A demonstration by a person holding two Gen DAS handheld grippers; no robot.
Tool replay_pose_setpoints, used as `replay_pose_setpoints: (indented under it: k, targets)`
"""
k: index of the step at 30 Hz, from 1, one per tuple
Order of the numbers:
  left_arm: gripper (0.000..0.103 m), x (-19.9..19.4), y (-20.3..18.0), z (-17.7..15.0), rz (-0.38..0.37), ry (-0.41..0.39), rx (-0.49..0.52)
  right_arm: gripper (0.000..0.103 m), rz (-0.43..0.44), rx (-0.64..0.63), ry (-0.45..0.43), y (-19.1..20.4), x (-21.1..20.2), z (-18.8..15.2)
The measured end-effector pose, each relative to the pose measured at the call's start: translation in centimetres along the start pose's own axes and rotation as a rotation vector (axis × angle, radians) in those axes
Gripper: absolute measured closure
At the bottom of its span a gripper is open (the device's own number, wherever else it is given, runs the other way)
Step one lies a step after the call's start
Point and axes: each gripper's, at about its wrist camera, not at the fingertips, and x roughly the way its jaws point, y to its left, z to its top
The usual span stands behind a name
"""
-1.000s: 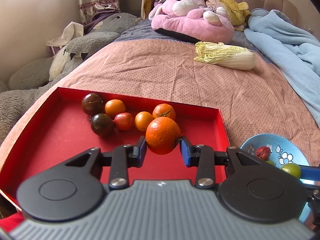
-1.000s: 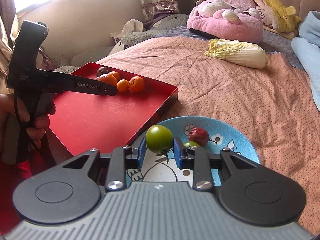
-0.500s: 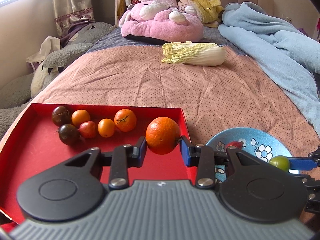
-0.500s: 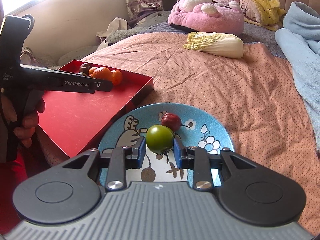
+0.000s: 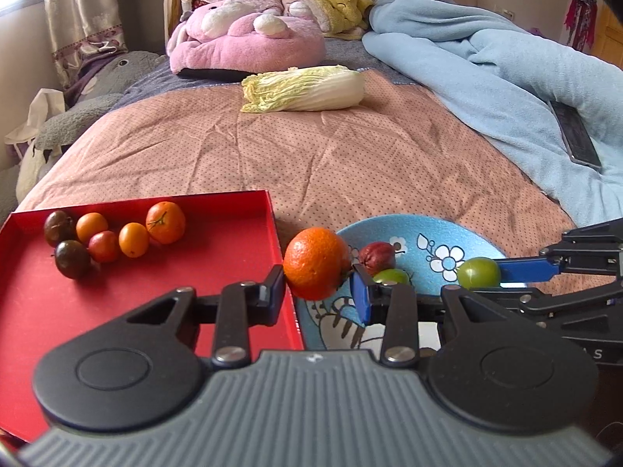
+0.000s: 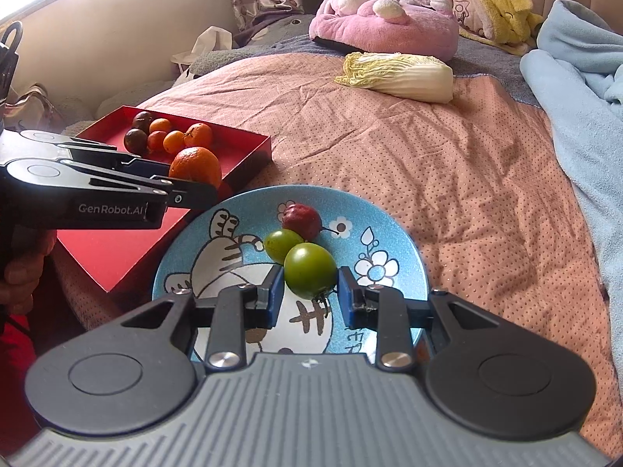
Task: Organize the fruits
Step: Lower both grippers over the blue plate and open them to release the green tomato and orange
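Observation:
My left gripper (image 5: 317, 292) is shut on a large orange (image 5: 316, 263) and holds it over the gap between the red tray (image 5: 218, 272) and the blue bowl (image 5: 447, 241). My right gripper (image 6: 307, 297) holds a green tomato (image 6: 310, 275) just above the bowl (image 6: 397, 233); its jaws have widened slightly. A red fruit (image 6: 300, 216) and another green fruit (image 6: 281, 243) lie in the bowl. Several small oranges and dark fruits (image 5: 113, 233) sit at the tray's far left.
A napa cabbage (image 5: 303, 87) lies farther up the pink bedspread. A pink plush (image 5: 245, 39) and a blue blanket (image 5: 486, 78) are at the back and right. A dark flat device (image 5: 574, 136) rests on the blanket.
My left gripper carried the orange rightward from over the tray to the bowl's edge. My right gripper moved forward and lower over the bowl with the green tomato, and its jaws loosened a little.

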Motion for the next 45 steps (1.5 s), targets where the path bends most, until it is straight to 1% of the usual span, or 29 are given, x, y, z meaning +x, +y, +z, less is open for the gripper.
replay_pose_setpoints:
  k: [5,8,13,21,25,29,30,31,32,33,34,37,38,39,41,42,45]
  targets:
    - [0.064,0.5,-1.4,-0.7,-0.062,0.039,0.036,0.069,-0.022,0.019,0.028,-0.8,1.0,-0.7]
    - [0.064,0.7,-2.3,-1.1,-0.071,0.050,0.064,0.069,-0.033,0.035,0.037,-1.4,1.6,-1.1]
    - [0.064,1.3,-2.5,-1.5,-0.097,0.092,0.045,0.069,-0.042,0.040,0.045,-1.6,2.3,-1.2]
    - [0.064,2.0,-2.9,-1.9,-0.149,0.164,0.055,0.068,-0.048,0.035,0.042,-1.4,2.7,-0.7]
    - [0.063,2.0,-3.3,-2.1,-0.162,0.174,0.078,0.068,-0.056,0.033,0.036,-1.4,2.6,-0.7]
    - [0.063,2.0,-3.3,-2.1,-0.162,0.180,0.080,0.067,-0.056,0.036,0.025,-1.4,2.2,-0.5]
    - [0.063,2.0,-3.3,-2.1,-0.165,0.183,0.080,0.065,-0.053,0.038,0.022,-1.4,2.1,-0.4]
    - [0.063,2.0,-3.4,-2.1,-0.167,0.184,0.083,0.057,-0.053,0.037,0.019,-1.4,2.1,-0.4]
    - [0.063,2.0,-3.4,-2.1,-0.168,0.184,0.086,0.052,-0.055,0.038,0.012,-1.4,1.9,-0.4]
    - [0.063,1.9,-3.5,-2.1,-0.172,0.183,0.090,0.040,-0.058,0.041,0.002,-1.4,1.8,-0.3]
    - [0.062,1.9,-3.6,-2.1,-0.178,0.180,0.093,0.034,-0.062,0.044,-0.007,-1.4,1.6,-0.3]
    - [0.061,1.6,-3.8,-2.0,-0.194,0.168,0.101,0.033,-0.062,0.042,-0.015,-1.3,1.4,-0.1]
    - [0.059,1.5,-3.8,-2.0,-0.201,0.166,0.102,0.033,-0.062,0.042,-0.018,-1.3,1.3,-0.1]
    - [0.055,1.5,-3.9,-2.0,-0.205,0.166,0.102,0.032,-0.064,0.043,-0.022,-1.3,1.2,0.0]
    - [0.051,1.3,-4.0,-2.0,-0.204,0.161,0.105,0.028,-0.064,0.049,-0.033,-1.3,1.0,0.1]
    - [0.051,1.3,-4.0,-2.0,-0.208,0.158,0.106,0.026,-0.066,0.052,-0.037,-1.3,0.9,0.1]
    - [0.051,1.0,-4.1,-1.9,-0.217,0.147,0.111,0.026,-0.068,0.067,-0.053,-1.4,0.6,0.3]
